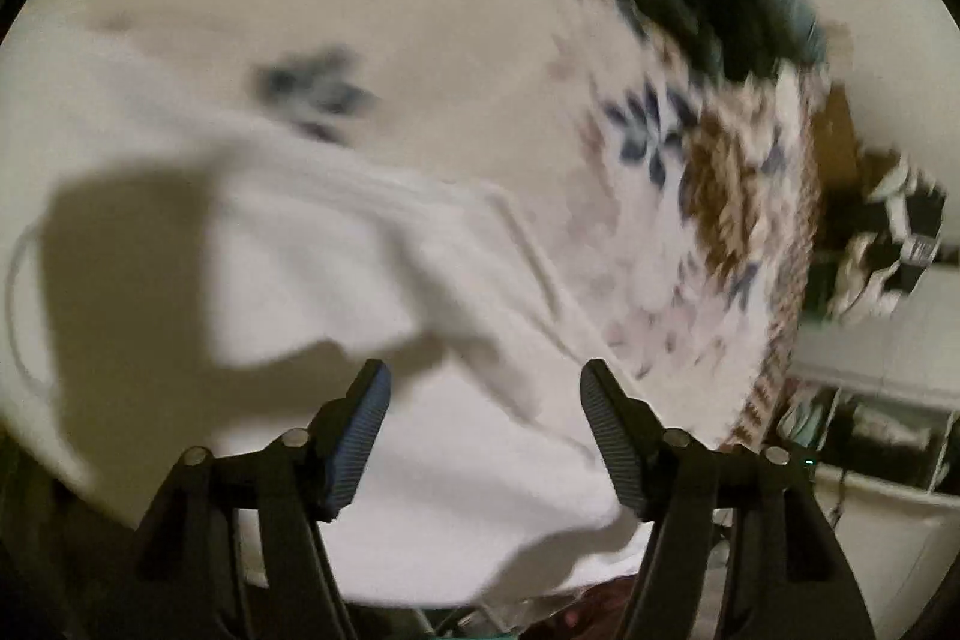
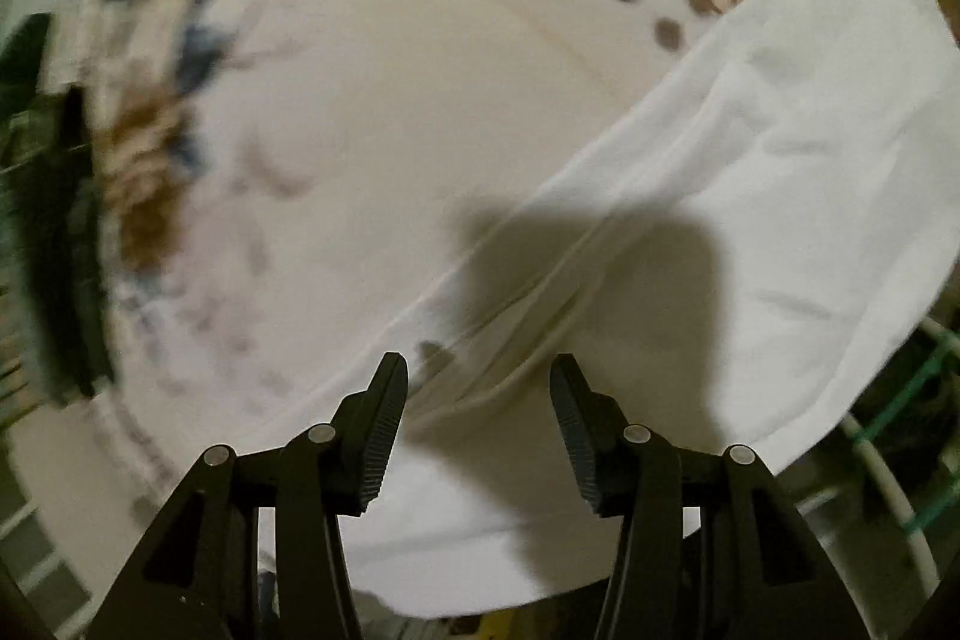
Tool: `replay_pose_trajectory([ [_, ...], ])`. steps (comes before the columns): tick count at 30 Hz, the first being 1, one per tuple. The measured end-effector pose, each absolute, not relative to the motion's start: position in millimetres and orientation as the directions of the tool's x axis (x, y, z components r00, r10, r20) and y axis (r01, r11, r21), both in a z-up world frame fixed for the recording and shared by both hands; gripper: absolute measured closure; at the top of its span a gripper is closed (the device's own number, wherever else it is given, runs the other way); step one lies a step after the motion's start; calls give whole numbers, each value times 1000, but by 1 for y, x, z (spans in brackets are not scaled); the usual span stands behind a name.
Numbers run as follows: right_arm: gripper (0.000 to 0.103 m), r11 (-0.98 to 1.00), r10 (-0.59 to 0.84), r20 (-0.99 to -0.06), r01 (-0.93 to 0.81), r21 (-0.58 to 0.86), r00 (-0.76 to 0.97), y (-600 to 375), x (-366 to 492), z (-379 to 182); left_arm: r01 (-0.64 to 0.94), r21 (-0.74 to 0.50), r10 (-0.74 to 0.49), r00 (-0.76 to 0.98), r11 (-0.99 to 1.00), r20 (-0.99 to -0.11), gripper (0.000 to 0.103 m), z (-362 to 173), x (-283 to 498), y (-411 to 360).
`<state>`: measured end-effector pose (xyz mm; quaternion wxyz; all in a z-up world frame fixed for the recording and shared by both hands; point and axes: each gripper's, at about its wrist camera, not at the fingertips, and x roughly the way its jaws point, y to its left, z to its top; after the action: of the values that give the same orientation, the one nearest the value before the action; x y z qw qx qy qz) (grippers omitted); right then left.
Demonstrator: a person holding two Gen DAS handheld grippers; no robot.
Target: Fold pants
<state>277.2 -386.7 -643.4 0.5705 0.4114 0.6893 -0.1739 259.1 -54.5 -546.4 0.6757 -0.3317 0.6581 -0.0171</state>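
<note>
White pants (image 1: pixel 336 268) lie spread on a floral bedspread (image 1: pixel 456 16), left gripper (image 1: pixel 485 388) and right gripper (image 2: pixel 479 382) both released above; a one-layer pinch could skew the fold.

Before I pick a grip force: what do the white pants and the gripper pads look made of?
White pants: thin woven cloth, likely cotton, matte; soft creases and a stitched seam show. Pads on the left gripper: ribbed, dull dark blue, probably rubber; right gripper looks alike.
</note>
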Motion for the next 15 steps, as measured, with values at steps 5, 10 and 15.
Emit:
replay_pose_trajectory([
  [5, 96, 546, 335, -942, 817, 184, -12, -401, 265, -648, -408, -465, -458, 122, 786, -881, 99, -570, 281, -70],
  [10, 97, 546, 336, -941, 803, 239, 52, -407, 254, -626, -393, -474, -424, 212, 788, -881, 100, -552, 293, -47],
  [15, 97, 516, 345, -931, 805, 293, 117, -414, 259, -614, -370, -473, -425, 207, 800, -881, 100, -543, 298, -38],
])
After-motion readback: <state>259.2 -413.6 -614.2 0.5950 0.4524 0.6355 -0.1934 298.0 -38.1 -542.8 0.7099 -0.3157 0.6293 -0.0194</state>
